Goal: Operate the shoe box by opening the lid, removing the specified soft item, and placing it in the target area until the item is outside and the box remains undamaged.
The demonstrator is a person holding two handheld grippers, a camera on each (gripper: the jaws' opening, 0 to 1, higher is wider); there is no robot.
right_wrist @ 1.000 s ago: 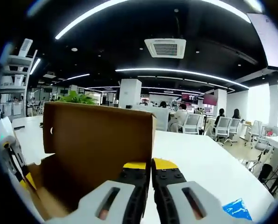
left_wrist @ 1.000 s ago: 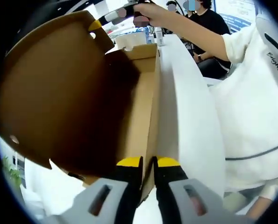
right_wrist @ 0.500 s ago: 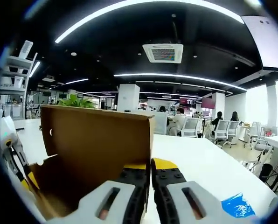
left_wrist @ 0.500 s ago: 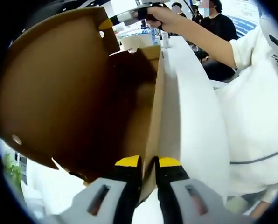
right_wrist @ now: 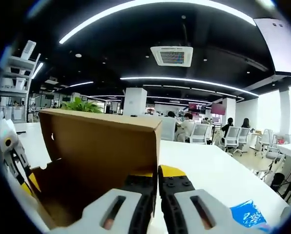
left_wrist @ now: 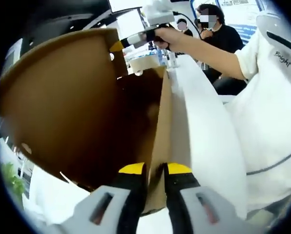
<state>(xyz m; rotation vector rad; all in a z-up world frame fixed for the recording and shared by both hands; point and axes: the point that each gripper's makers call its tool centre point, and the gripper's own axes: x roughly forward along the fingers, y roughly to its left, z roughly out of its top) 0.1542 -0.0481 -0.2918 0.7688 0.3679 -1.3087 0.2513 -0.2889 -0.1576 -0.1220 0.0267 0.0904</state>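
With lid (left_wrist: 57, 102) raised by right tongs (right_wrist: 157, 176) and box (left_wrist: 157, 131) wall clamped by left tongs (left_wrist: 154, 170), opening is underway; item retrieval is needed next.

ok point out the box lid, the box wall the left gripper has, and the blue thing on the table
box lid (left_wrist: 57, 102), left gripper view, its brown inner face
box wall (left_wrist: 160, 141), left gripper view, the edge above the left gripper (left_wrist: 155, 170)
blue thing (right_wrist: 248, 213), right gripper view, its middle
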